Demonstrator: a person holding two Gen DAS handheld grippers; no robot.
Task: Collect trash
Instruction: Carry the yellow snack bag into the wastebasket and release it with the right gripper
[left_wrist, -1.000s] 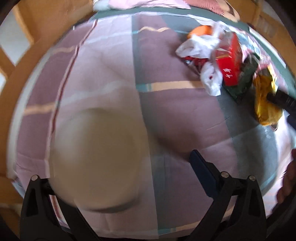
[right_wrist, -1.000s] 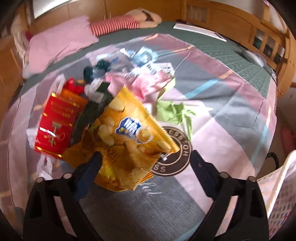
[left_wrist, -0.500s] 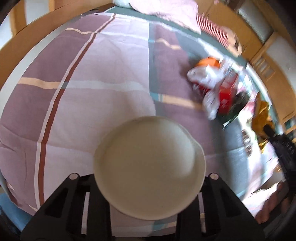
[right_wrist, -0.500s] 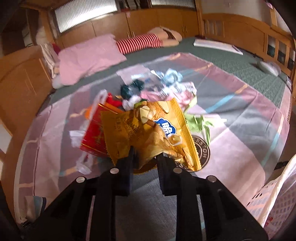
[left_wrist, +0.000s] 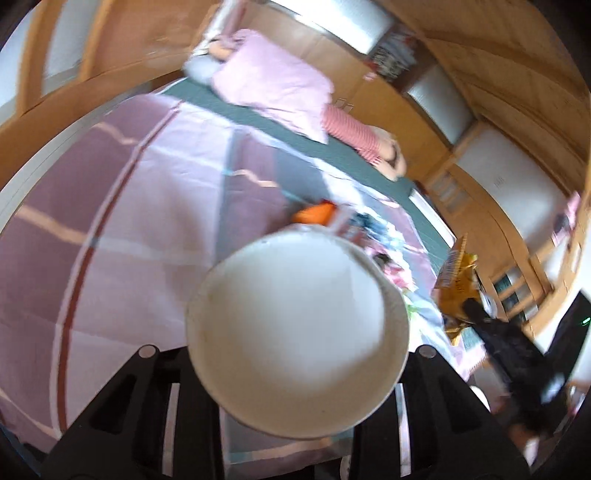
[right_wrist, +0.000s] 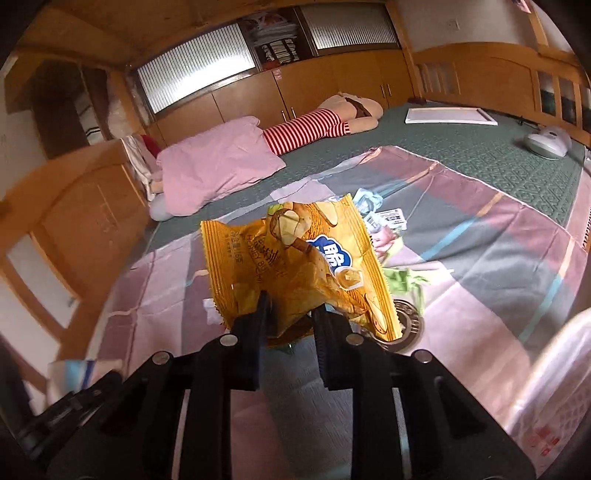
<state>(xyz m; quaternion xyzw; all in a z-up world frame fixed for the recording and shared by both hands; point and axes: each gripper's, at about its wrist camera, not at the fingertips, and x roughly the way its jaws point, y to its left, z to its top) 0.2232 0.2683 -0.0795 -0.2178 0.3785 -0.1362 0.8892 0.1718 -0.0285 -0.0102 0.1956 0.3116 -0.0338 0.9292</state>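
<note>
Two black handheld claws

Each claw, left claw (left_wrist: 295, 424) and right claw (right_wrist: 290, 314), is matte black plastic with triangular cut-outs and round silver screws.

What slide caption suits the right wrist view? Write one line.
Right tool lifts a yellow chip bag above the plaid bedspread.

In the right wrist view, the snack bag (right_wrist: 295, 266) is sitting between the fingers of the right gripper (right_wrist: 290, 317), raised above the blanket (right_wrist: 480, 295). Behind it, loose wrappers (right_wrist: 384, 221) are lying on the blanket, and further back a pillow (right_wrist: 214, 166) is lying on the bed mat (right_wrist: 461, 155). In the left wrist view, the bowl (left_wrist: 297, 332) is sitting in the left gripper (left_wrist: 288, 424), above the blanket, with the snack bag to its right.
</note>
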